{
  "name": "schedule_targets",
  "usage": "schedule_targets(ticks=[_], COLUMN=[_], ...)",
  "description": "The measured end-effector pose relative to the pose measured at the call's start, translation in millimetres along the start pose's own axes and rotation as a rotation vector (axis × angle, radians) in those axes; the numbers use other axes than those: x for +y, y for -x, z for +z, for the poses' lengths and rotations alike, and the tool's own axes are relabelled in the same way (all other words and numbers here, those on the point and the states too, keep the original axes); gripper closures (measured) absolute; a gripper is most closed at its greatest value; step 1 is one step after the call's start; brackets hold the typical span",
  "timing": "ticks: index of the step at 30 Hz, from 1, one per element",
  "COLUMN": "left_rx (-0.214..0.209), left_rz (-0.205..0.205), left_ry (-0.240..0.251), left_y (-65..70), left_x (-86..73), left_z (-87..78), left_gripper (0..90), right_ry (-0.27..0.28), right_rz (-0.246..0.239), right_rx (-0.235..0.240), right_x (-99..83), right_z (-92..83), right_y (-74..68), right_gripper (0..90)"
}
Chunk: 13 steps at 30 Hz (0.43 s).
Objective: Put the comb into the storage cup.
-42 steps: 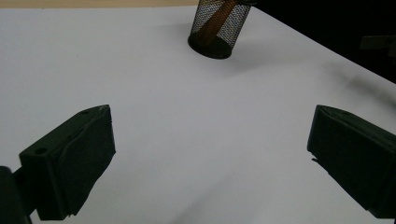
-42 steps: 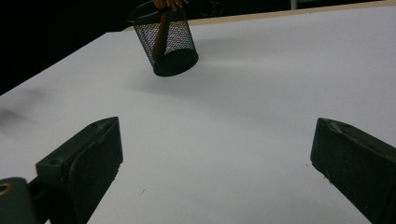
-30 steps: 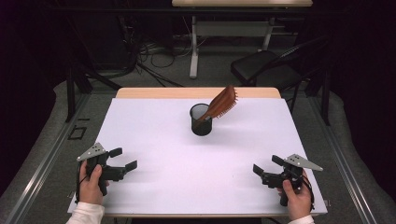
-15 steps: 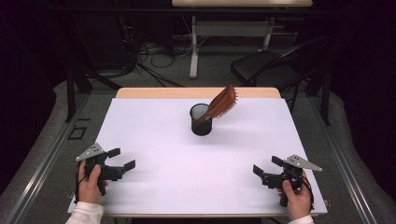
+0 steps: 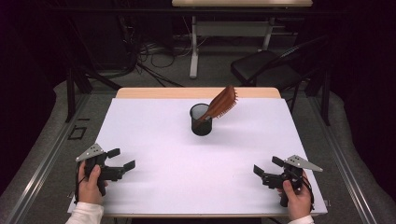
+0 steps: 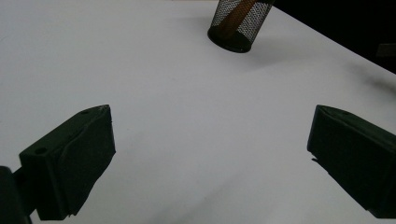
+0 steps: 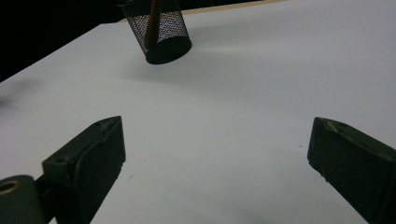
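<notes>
A white table (image 5: 154,140) carries one black mesh cup (image 5: 201,122) (toward its far edge).

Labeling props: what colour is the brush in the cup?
Reddish-brown wood brush, clearest in the high view; the cup is black mesh.

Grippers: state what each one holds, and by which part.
Nothing. Left gripper and right gripper are open and empty; the hairbrush stands untouched in the mesh cup.
</notes>
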<state>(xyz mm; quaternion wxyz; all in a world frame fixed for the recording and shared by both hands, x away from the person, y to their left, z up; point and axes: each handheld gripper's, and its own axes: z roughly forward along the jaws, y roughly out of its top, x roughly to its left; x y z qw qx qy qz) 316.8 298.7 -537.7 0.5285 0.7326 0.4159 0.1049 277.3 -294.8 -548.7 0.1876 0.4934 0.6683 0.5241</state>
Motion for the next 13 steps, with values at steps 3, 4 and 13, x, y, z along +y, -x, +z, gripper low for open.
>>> schedule_targets(ticks=[3, 4, 13], left_rx=[0.000, 0.001, 0.002], left_rz=[0.000, 0.000, 0.000], left_ry=[0.000, 0.000, -0.001], left_y=[-0.2, -0.2, -0.7], left_x=[-0.2, -0.2, -0.3], left_z=[-0.2, -0.3, -0.2], left_gripper=[1.3, 1.3, 1.3], right_ry=[0.004, 0.003, 0.008], right_rz=[0.008, 0.010, 0.015], right_rx=[-0.002, -0.004, -0.003], right_x=[-0.1, -0.1, -0.4], right_z=[-0.7, -1.2, -1.0], right_y=[1.5, 2.1, 2.9], right_gripper=[4.1, 4.1, 4.1])
